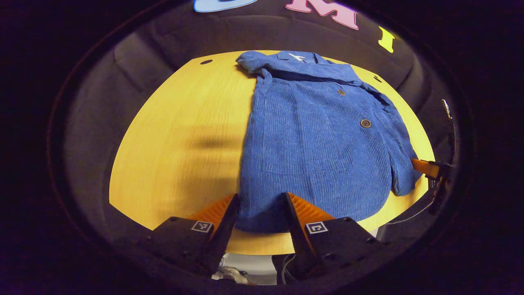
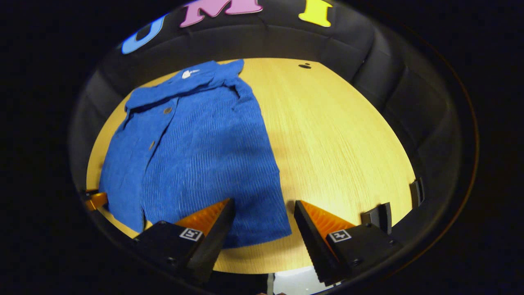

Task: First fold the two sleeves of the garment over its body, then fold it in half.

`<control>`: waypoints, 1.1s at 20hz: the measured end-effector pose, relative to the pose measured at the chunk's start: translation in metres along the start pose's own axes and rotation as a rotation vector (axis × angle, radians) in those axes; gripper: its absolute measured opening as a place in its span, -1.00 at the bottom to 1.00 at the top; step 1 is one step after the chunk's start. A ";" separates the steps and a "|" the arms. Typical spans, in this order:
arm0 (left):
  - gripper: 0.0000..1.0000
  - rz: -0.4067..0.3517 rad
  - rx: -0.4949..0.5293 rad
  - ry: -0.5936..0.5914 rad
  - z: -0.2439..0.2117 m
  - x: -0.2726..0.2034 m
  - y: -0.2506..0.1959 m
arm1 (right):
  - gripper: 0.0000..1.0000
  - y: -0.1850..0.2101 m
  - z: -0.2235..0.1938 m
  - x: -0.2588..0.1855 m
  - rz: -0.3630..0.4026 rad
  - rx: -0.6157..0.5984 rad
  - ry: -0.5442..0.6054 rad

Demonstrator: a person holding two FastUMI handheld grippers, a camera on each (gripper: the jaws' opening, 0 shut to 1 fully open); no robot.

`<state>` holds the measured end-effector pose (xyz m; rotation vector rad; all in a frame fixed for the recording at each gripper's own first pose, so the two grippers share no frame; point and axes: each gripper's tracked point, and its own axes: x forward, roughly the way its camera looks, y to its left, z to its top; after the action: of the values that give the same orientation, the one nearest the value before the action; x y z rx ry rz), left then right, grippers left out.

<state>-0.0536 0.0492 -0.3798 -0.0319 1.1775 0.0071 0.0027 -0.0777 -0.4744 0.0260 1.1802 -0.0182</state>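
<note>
Over the jacket (image 1: 315,151) hem, left claw (image 1: 259,205) and right claw (image 2: 264,213) both gape wide, gripping nothing

The left gripper (image 1: 260,205) has its jaws spread apart with nothing pinched between them, and it hangs low near the bench edge. The right gripper (image 2: 264,211) is likewise parted wide, gripping nothing, and also sits low. In each view the other gripper peeks in at the far side, too cropped to judge.
</note>
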 end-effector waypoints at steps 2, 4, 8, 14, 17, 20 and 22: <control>0.00 -0.007 0.007 -0.007 0.000 0.000 -0.005 | 0.87 -0.001 0.003 0.001 0.003 0.000 0.002; -0.46 -0.017 -0.001 -0.019 -0.001 -0.003 -0.010 | 0.46 0.004 0.006 0.005 0.023 -0.013 -0.004; -0.87 -0.064 0.022 -0.021 -0.002 -0.001 -0.026 | -0.80 0.013 0.006 0.005 0.050 -0.041 0.014; -1.00 -0.120 -0.054 -0.002 0.000 -0.004 -0.030 | -0.90 0.015 0.007 0.003 0.068 -0.040 0.039; -1.00 -0.139 -0.078 -0.021 0.011 -0.016 -0.033 | -0.89 0.026 0.024 -0.011 0.103 -0.021 0.002; -1.00 -0.162 -0.073 -0.085 0.040 -0.040 -0.038 | -0.90 0.037 0.058 -0.028 0.141 0.006 -0.061; -1.00 -0.182 -0.085 -0.129 0.069 -0.052 -0.040 | -0.91 0.047 0.087 -0.037 0.177 0.040 -0.102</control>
<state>-0.0094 0.0121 -0.3044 -0.2106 1.0412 -0.0995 0.0700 -0.0334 -0.4062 0.1629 1.0716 0.1117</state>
